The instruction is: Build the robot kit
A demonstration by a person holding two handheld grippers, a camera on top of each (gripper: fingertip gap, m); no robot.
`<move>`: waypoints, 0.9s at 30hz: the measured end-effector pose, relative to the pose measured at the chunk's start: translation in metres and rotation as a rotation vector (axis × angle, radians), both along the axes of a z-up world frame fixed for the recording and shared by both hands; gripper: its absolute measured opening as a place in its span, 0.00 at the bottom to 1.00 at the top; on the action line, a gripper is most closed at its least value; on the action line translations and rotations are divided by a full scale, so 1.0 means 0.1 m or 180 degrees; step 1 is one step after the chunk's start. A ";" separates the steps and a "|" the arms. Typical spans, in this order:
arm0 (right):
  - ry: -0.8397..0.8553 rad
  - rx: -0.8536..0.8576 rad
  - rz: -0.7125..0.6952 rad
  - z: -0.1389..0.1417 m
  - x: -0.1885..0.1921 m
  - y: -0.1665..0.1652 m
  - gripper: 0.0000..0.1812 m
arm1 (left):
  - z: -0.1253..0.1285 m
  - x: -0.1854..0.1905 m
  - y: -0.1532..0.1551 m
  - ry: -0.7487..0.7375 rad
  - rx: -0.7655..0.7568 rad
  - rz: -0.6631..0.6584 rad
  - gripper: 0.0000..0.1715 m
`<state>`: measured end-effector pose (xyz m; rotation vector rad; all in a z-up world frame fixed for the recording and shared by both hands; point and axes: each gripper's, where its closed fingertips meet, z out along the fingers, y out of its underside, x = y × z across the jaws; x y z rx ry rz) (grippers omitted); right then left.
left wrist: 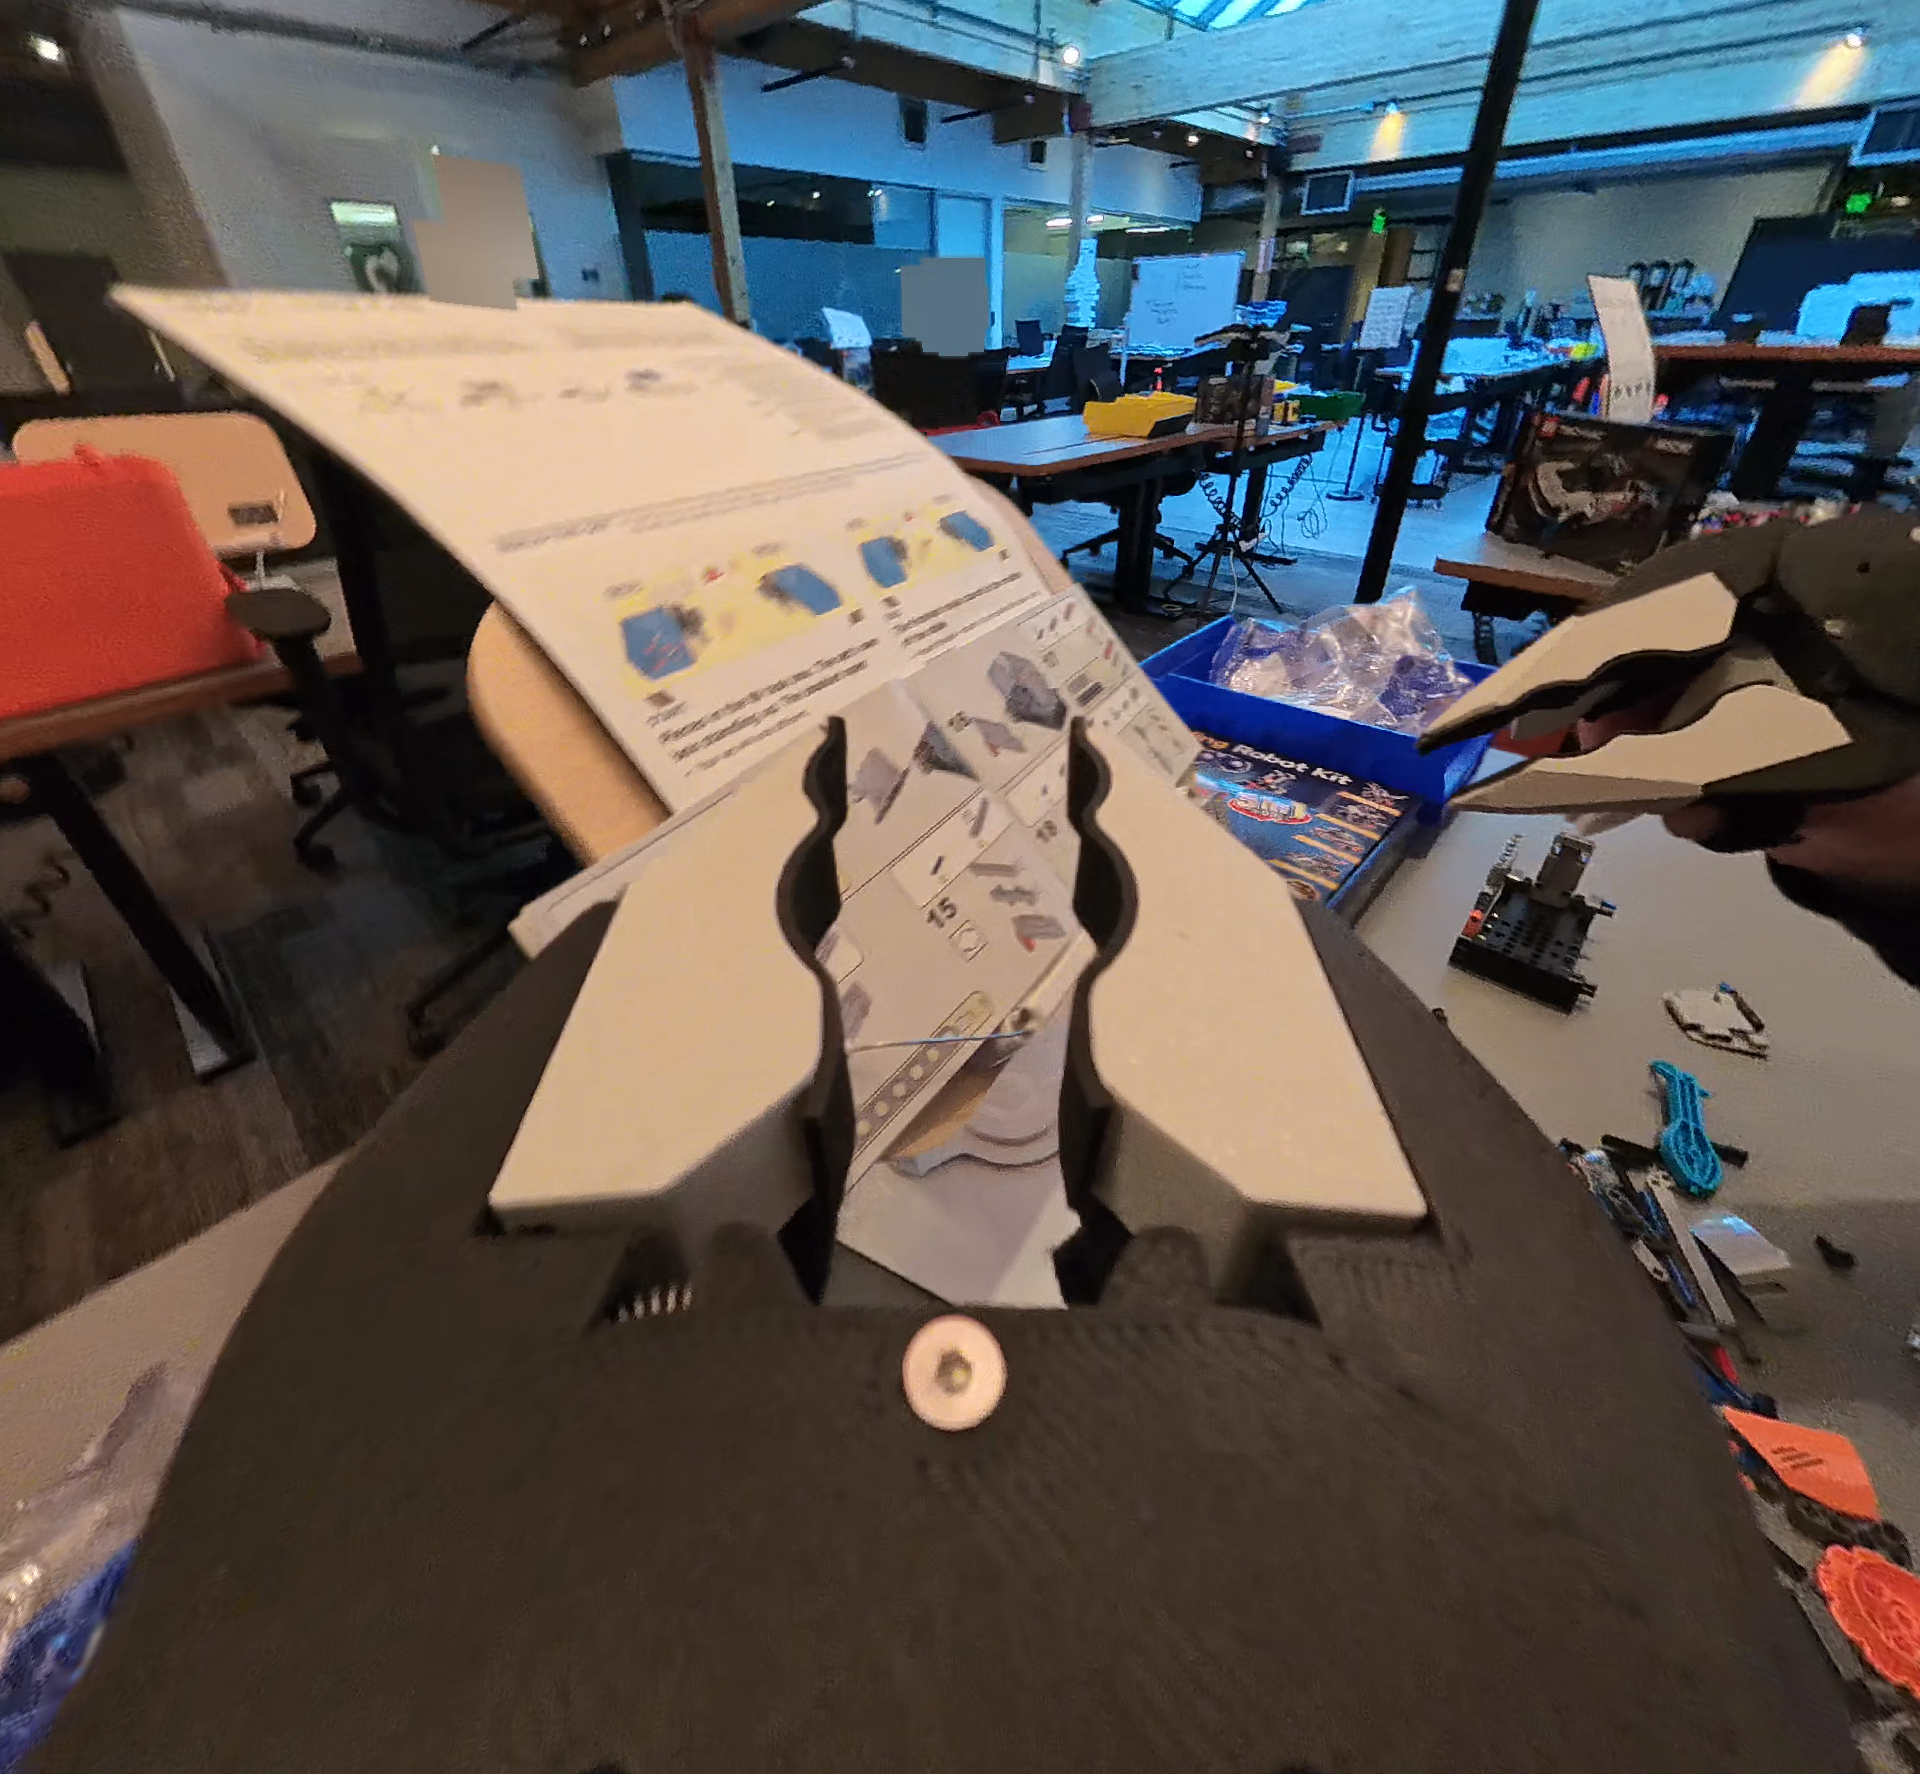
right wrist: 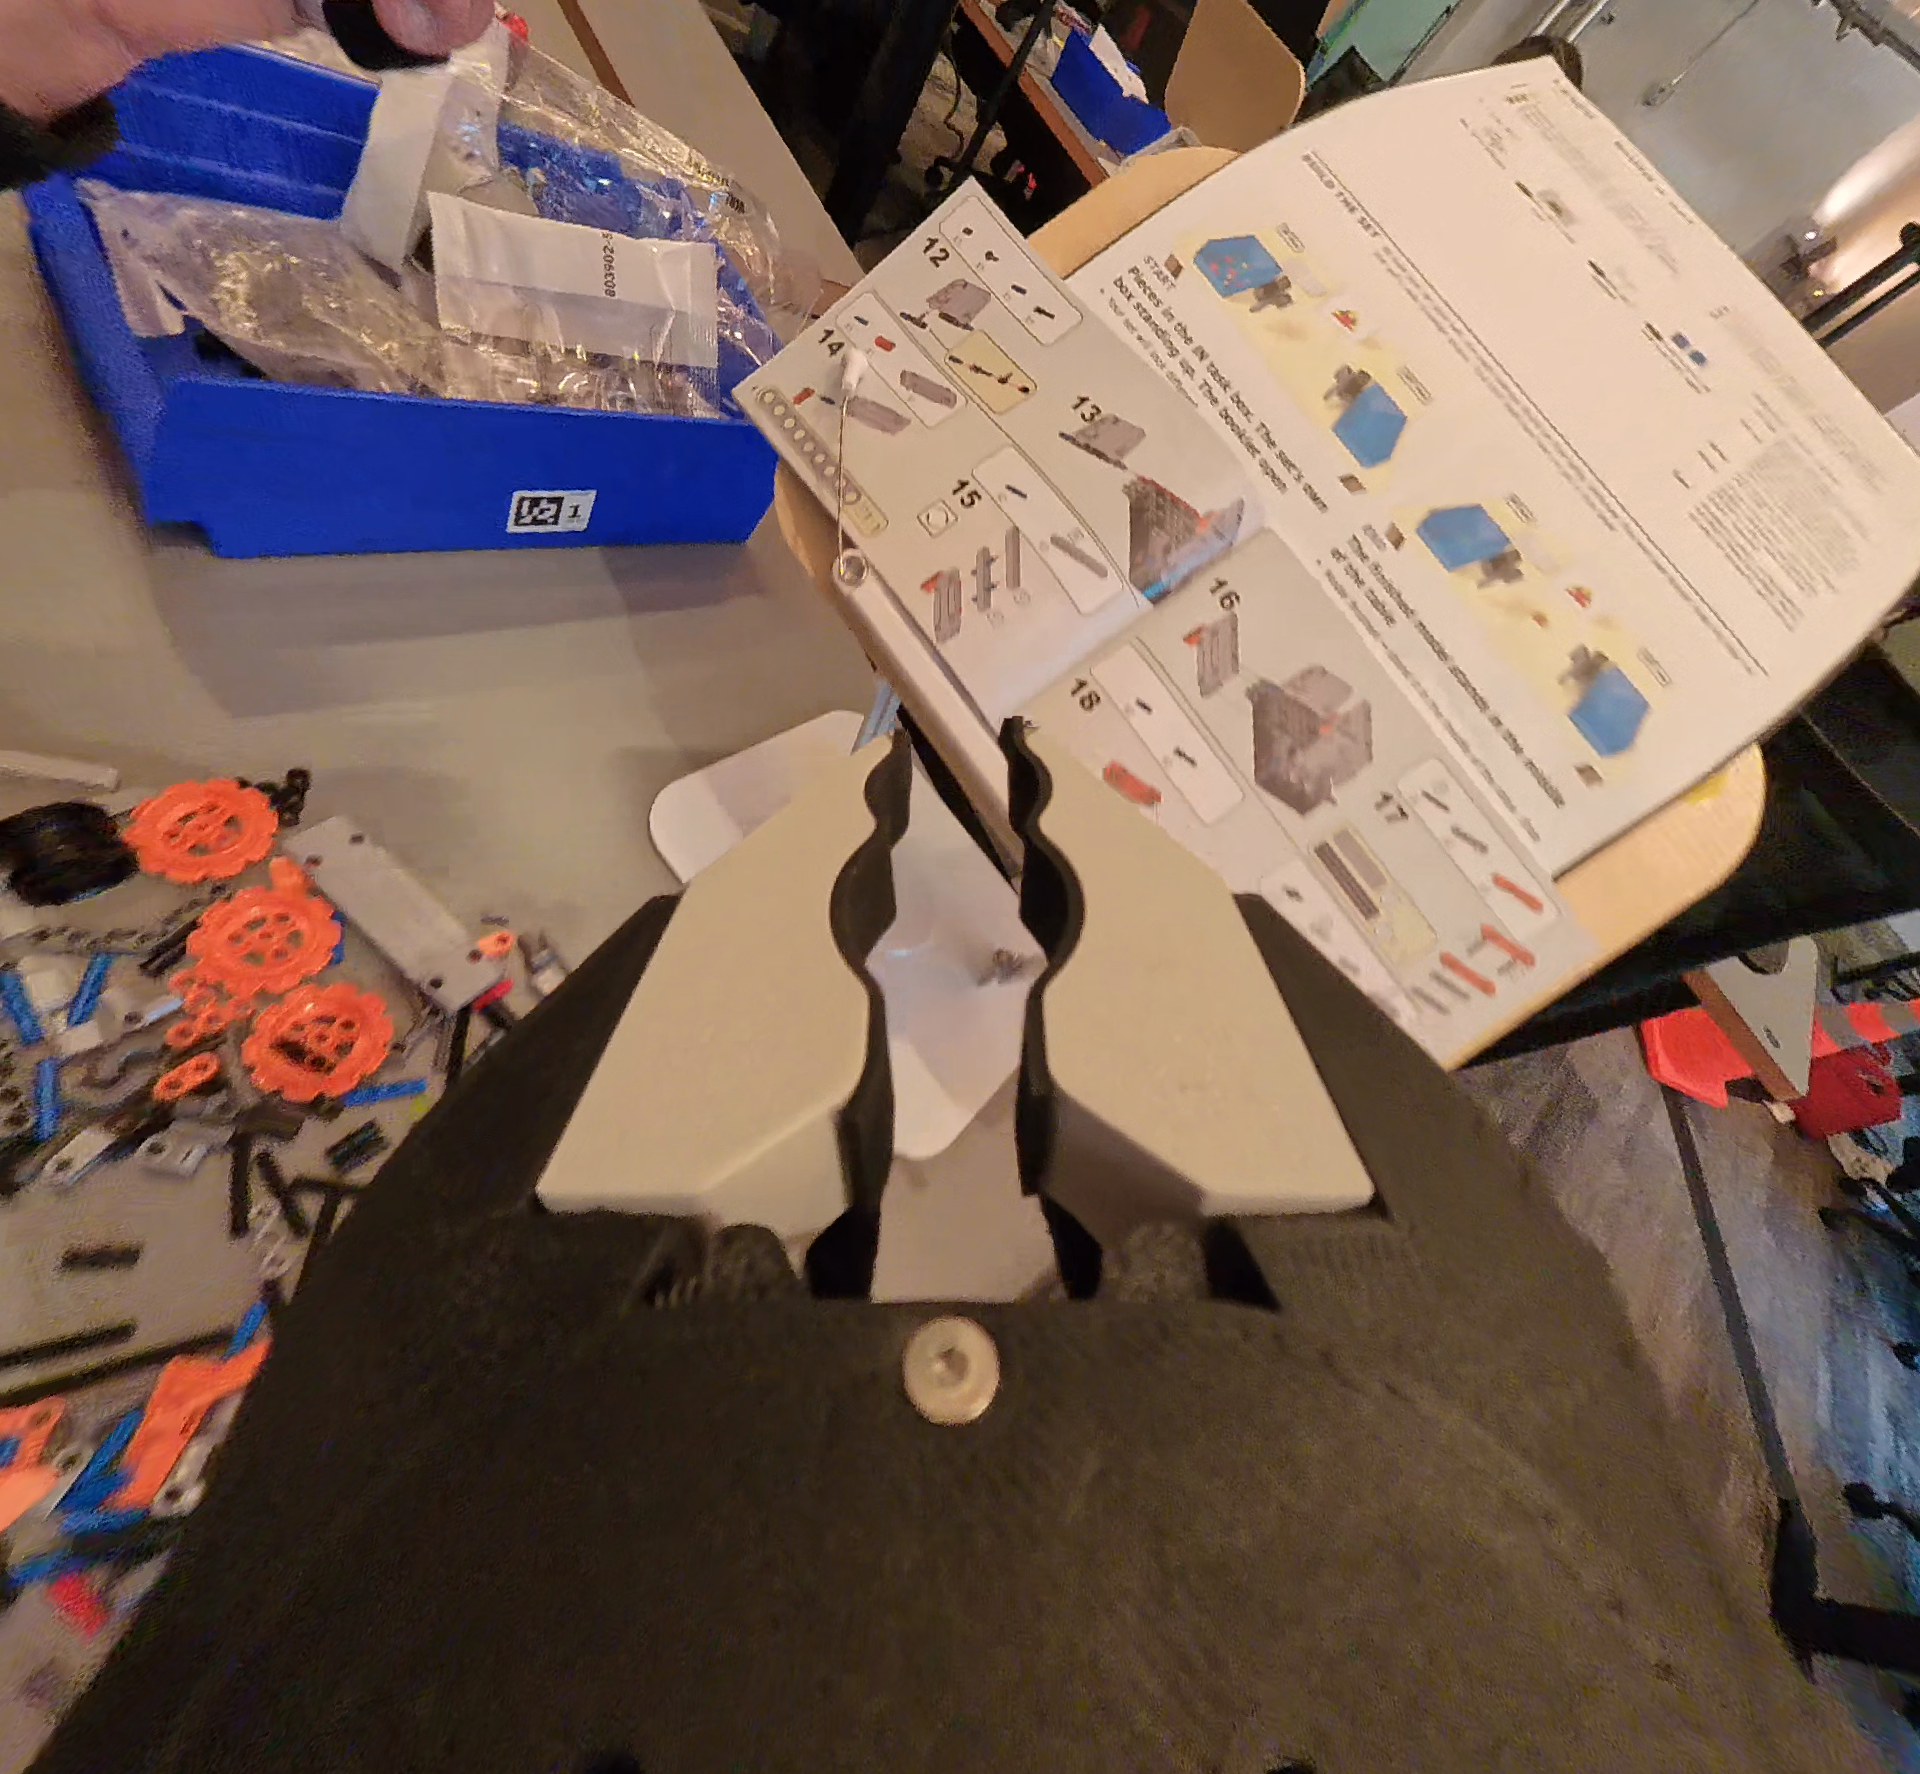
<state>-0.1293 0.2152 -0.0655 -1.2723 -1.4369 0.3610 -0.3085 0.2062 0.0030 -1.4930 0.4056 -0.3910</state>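
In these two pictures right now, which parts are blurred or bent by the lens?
Left wrist view: the curved instruction sheet is soft with blur, the straight black pole leans from wide-angle distortion, and the skylight glows bright. Right wrist view: the orange gears and the sheet's far edge are smeared.

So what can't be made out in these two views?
- Booklet stand: right wrist view, hidden behind the pages and the right tool.
- Sheet: left wrist view, motion blur smears its print.
- Bags in the blue bin: contents too crumpled and shiny to tell.
- Left tool: whether it touches the booklet is unclear.
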 end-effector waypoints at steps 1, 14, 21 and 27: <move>0.0009 0.0000 -0.0022 0.00 0.11 -0.03 0.08 | 0.04 0.08 -0.05 0.0094 0.0034 -0.0046 0.25; 0.0093 -0.0125 -0.0558 -0.32 1.20 -0.31 0.07 | 0.12 0.58 -0.69 0.0167 -0.0001 -0.0642 0.86; 0.0175 -0.0231 -0.1019 -0.36 1.93 -0.39 0.08 | 0.12 0.79 -0.91 0.0162 0.0071 -0.0940 0.74; -0.0076 -0.0667 -0.1361 -0.71 2.71 -0.53 0.11 | 0.13 0.91 -1.04 0.0406 0.0270 -0.1071 0.05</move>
